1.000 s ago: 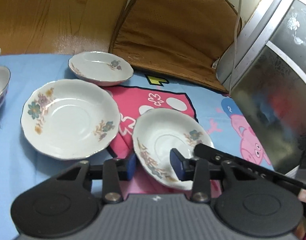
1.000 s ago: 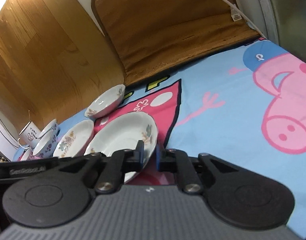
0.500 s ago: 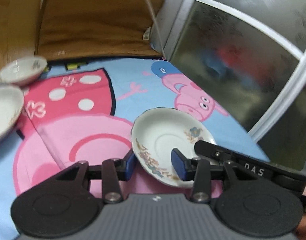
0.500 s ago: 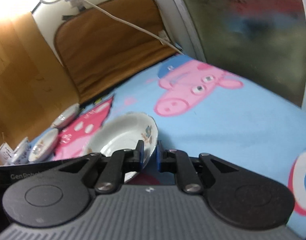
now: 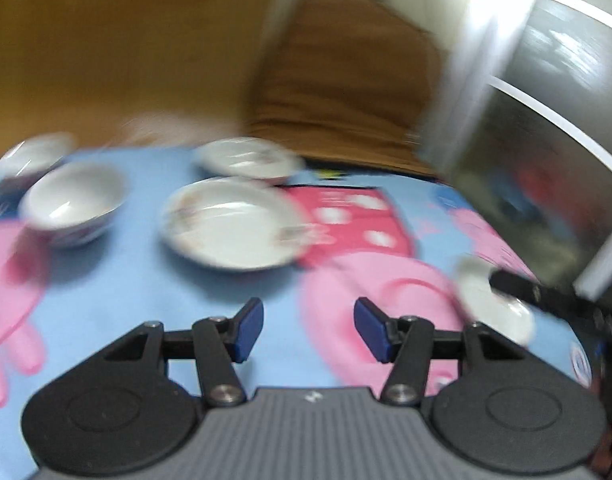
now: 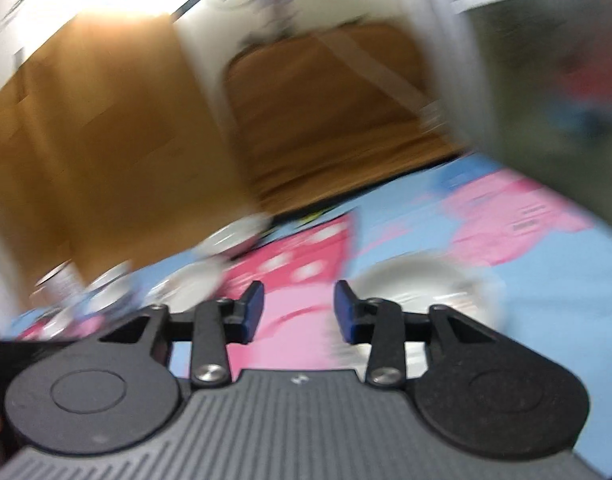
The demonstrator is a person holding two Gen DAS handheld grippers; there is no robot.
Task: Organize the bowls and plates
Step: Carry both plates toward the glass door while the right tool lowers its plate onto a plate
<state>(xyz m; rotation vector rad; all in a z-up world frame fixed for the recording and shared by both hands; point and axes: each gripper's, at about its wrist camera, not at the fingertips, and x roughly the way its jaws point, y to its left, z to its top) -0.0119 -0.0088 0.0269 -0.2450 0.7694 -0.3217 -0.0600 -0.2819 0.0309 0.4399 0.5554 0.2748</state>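
Both tongs have just been opening and nothing is seen between their pads: the left gripper (image 5: 309, 330) is parted over bare cloth, and the right gripper (image 6: 299, 312) is likewise spread and empty. A small plate (image 5: 491, 306) is seen lying on the cartoon-print cloth (image 5: 118, 300) at about three o'clock of the left gripper; in the right wrist view what is judged to be the same plate (image 6: 421, 284) lies just past the right-hand finger, at about two o'clock. A large plate (image 5: 230, 224) is found at eleven o'clock in the left view, a smaller dish (image 5: 248, 160) behind it at twelve, and a bowl (image 5: 72, 202) at ten. The pictures are blurred, so the patterns cannot be read. The crockery is judged stiff, glazed, slippery and breakable; it is best taken by the rim, one pad inside and one beneath, and set down gently.
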